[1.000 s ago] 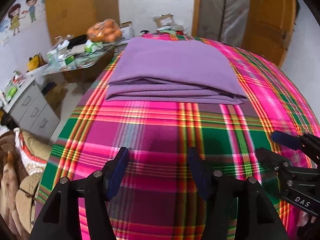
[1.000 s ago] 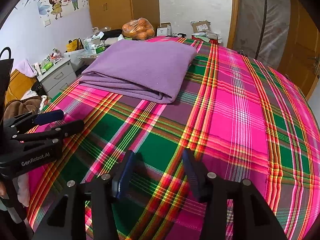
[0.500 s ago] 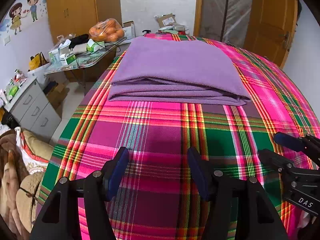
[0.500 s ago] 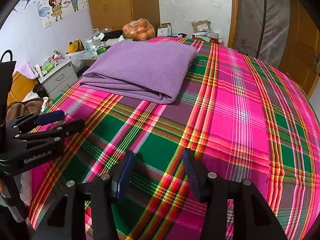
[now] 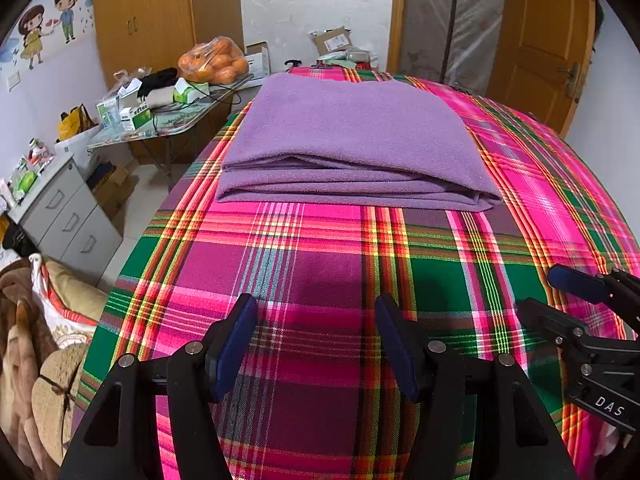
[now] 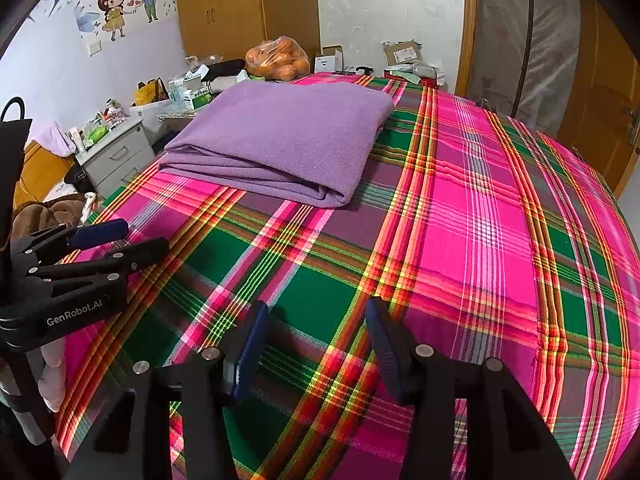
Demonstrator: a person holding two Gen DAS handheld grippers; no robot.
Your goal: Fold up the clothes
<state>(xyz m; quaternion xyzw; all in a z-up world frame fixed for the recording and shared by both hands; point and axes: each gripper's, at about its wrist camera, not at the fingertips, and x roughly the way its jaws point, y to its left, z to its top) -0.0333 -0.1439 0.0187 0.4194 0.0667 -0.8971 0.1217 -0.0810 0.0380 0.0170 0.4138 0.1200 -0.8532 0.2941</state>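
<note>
Folding looks finished: we find the purple garment (image 5: 352, 140) stacked flat on the plaid bedspread (image 5: 320, 264); left gripper (image 5: 316, 344) and right gripper (image 6: 316, 344) both spread apart, empty.

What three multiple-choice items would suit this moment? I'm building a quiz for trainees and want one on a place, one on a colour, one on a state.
1. Where does the purple cloth lie?
A. On the plaid bed cover, beyond both grippers
B. On the grey drawers
C. Between the left gripper's jaws

2. What colour are the pads of the right gripper?
A. Red
B. Dark blue
C. White

3. In what state is the left gripper?
A. Shut on the cloth
B. Shut on nothing
C. Open, with nothing between its jaws

Answers:
1 A, since the folded cloth rests on the cover, well ahead of the fingertips in both views.
2 B, since both pads show dark blue against the black fingers.
3 C, since its jaws stand apart with only the cover seen through the gap.
</note>
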